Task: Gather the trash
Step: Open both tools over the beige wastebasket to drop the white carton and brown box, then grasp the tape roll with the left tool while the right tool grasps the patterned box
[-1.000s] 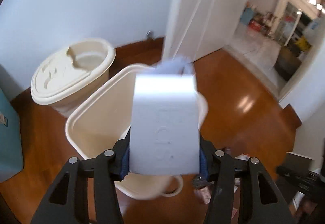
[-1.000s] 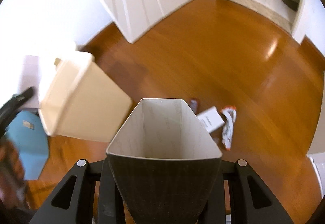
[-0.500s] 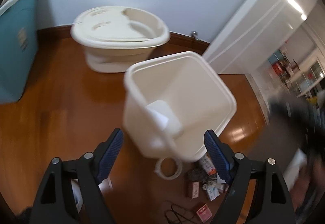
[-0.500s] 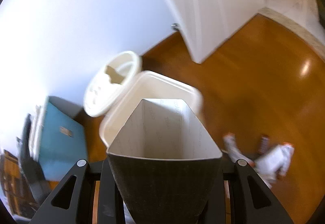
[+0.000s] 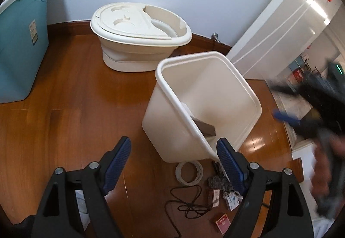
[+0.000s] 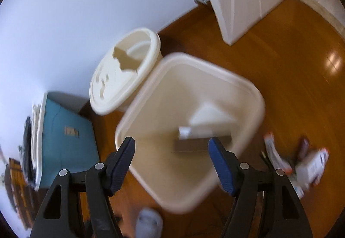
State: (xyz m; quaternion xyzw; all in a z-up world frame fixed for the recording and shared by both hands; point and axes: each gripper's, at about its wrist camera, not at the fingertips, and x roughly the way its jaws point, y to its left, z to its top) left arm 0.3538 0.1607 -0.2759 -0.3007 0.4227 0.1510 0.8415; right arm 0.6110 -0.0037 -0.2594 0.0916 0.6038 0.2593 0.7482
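Hovering over cream bin (image 6: 248, 95), right gripper (image 6: 171, 160) jaws gaped empty; left gripper (image 5: 173, 160) likewise; cartons (image 6: 207, 123) lay inside.

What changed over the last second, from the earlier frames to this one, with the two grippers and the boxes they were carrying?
Both boxes were let go. The left gripper dropped its white box first, then the right gripper released the grey carton; both now lie inside the cream bin, and both grippers are open and empty. The oval lidded bucket, teal tub and floor litter stayed put.
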